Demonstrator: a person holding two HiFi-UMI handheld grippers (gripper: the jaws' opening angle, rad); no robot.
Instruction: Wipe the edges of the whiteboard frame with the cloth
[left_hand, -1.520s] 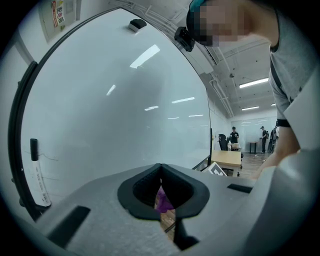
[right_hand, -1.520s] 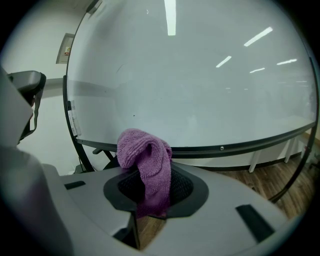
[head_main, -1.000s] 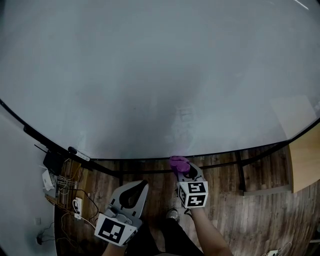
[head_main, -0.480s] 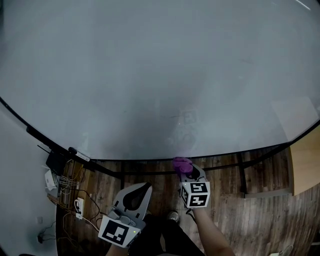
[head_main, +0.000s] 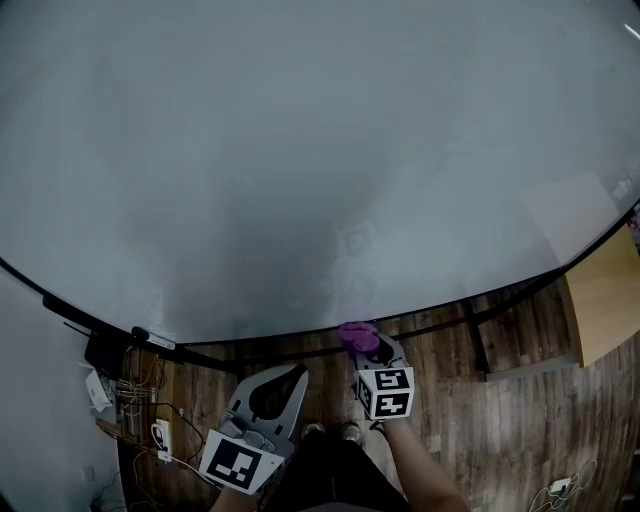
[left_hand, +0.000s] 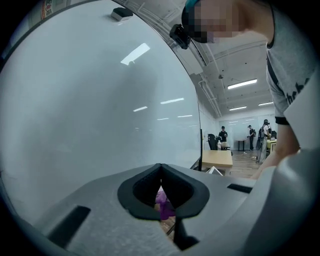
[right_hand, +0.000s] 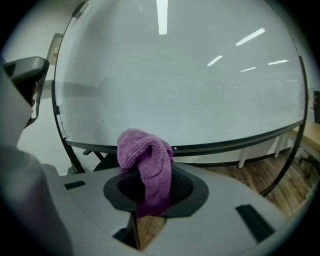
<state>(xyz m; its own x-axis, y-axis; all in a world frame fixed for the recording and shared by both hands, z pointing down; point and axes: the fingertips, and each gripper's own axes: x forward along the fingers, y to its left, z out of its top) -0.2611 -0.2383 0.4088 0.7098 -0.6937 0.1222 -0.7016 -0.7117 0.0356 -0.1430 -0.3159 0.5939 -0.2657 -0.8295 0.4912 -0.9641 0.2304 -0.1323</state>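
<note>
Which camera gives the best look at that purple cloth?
The right gripper view: the cloth fills the middle, clamped in the right gripper's jaws, with the frame behind. The head view shows only a small purple lump at the frame. The left gripper view shows just a sliver low down.

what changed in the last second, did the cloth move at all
Barely anything. The right claw stays shut on the purple cloth at the whiteboard's bottom frame edge, perhaps nudged slightly right along it. The left claw stays shut and empty, idle lower down.
</note>
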